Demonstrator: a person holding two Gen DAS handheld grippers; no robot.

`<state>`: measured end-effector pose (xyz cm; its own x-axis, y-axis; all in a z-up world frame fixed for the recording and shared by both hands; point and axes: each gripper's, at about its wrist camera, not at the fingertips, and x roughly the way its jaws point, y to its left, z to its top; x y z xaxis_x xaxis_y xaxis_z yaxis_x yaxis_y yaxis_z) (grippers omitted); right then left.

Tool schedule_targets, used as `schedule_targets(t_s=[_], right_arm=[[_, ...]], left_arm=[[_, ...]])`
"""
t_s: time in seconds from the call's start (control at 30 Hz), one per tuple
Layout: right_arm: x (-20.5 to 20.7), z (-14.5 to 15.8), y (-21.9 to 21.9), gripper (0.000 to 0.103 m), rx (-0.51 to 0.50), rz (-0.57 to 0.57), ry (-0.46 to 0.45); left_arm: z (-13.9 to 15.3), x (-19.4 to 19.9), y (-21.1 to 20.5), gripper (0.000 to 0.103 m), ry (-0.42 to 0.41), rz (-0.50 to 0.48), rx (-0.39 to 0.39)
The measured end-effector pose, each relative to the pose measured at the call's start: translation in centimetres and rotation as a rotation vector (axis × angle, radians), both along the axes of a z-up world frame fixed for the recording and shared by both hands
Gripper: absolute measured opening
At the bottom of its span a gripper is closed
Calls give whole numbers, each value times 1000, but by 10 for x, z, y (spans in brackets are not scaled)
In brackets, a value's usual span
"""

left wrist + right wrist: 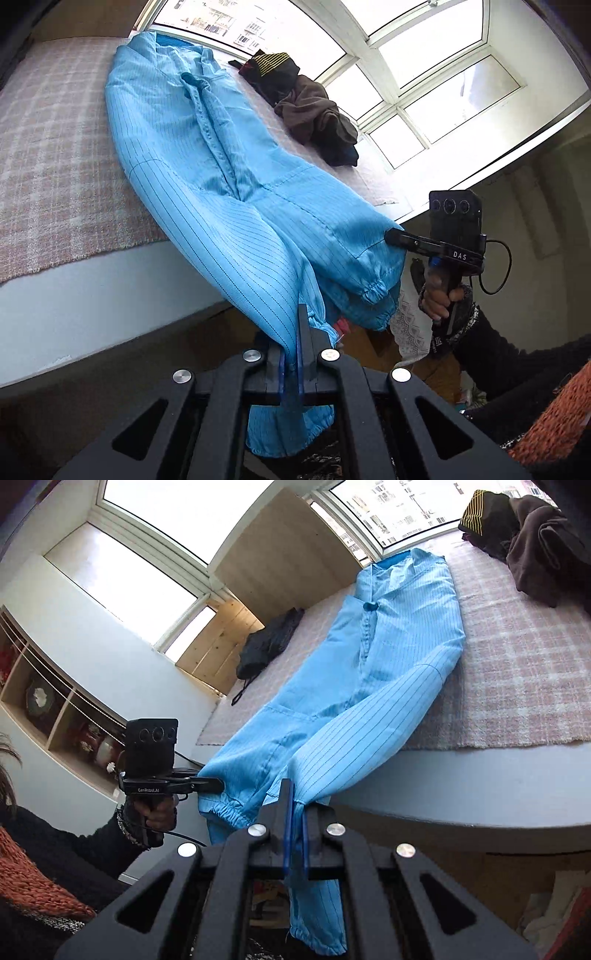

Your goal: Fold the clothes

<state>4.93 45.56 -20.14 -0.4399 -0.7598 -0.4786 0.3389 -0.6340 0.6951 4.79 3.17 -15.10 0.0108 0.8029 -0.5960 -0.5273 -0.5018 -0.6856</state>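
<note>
**Both claws clamped on the cuffs of the blue garment at the bed's edge**

We see a light blue pinstriped garment (207, 155) with long limbs and elastic cuffs lying lengthwise on a pink-and-white checked bed cover (55, 147). Its collar end lies toward the window (436, 74), and its two cuffed ends hang past the near edge of the bed.

Our left gripper (295, 343) has its jaws drawn in narrow, pinching the cloth of one limb just above its gathered cuff; the cuff itself droops below the fingers. From the other camera, we see the same gripper from its side (210, 784), held in a hand (155, 808) in a dark sleeve, with its tip pressed into the blue fabric near the elastic.

Our right gripper (295, 812) is likewise narrowed on the other limb, the striped cloth running between its blue-lined fingers and hanging down beneath them. In the left camera's view it shows as a black pistol-grip tool (397, 238) whose tip bites the edge of the fabric, gripped by the person's other hand (439, 295).

Both limbs are stretched taut from the bed down to the claws, lying side by side and touching along their inner edges.

Farther along the bed, near the window, sits a heap of dark brown and black clothes (314, 110) with a yellow-striped piece on top. A black bag (269, 642) rests at the far side of the bed against a pale wooden panel (280, 554).
</note>
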Motion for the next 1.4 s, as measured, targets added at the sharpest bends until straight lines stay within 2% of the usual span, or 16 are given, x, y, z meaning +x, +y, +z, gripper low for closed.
schedule_targets(t_s=[0.17, 0.27, 0.33, 0.47, 0.57, 0.67, 0.7, 0.8, 0.83, 0.93, 1.03, 1.13, 1.2, 1.27, 1.33, 1.4], right_arm=[[-47, 39, 4, 4, -104, -52, 32], [-87, 55, 8, 4, -155, -91, 27], [-123, 53, 13, 4, -154, -114, -6], [-206, 30, 22, 4, -126, -168, -120], [-266, -7, 26, 5, -29, -214, -282], [-311, -48, 30, 7, 50, -222, -468], [-319, -56, 34, 7, 45, -232, -502], [-328, -62, 54, 10, 8, -270, -572], [-328, -63, 61, 14, -20, -270, -584], [-327, -65, 70, 36, -76, -233, -617], [-325, -61, 61, 36, -11, -186, -609], [-314, -47, 55, 36, 18, -177, -582], [-301, -31, 53, 36, 49, -161, -537], [-286, -14, 49, 36, 81, -122, -476], [-270, -3, 35, 36, 92, -41, -428], [-264, -3, 10, 36, 137, 25, -418]], left_arm=[[48, -43, 7, 3, 3, 32, 105], [59, -89, 14, 3, -22, 84, 140], [58, -124, 23, 3, -35, 125, 125], [43, -199, 42, 3, -55, 184, 50], [8, -260, 51, 5, -139, 243, -46], [-43, -314, 58, 6, -277, 313, -219], [-54, -324, 57, 8, -317, 320, -247], [-53, -338, 49, 12, -320, 323, -227], [-49, -339, 46, 19, -311, 316, -227], [-39, -338, 46, 22, -286, 258, -226], [-47, -337, 58, 30, -277, 177, -261], [-56, -338, 64, 31, -281, 171, -335], [-49, -337, 59, 31, -278, 156, -295], [-37, -334, 53, 37, -255, 128, -269], [-27, -330, 49, 46, -221, 97, -268], [-23, -328, 44, 47, -209, 79, -251]])
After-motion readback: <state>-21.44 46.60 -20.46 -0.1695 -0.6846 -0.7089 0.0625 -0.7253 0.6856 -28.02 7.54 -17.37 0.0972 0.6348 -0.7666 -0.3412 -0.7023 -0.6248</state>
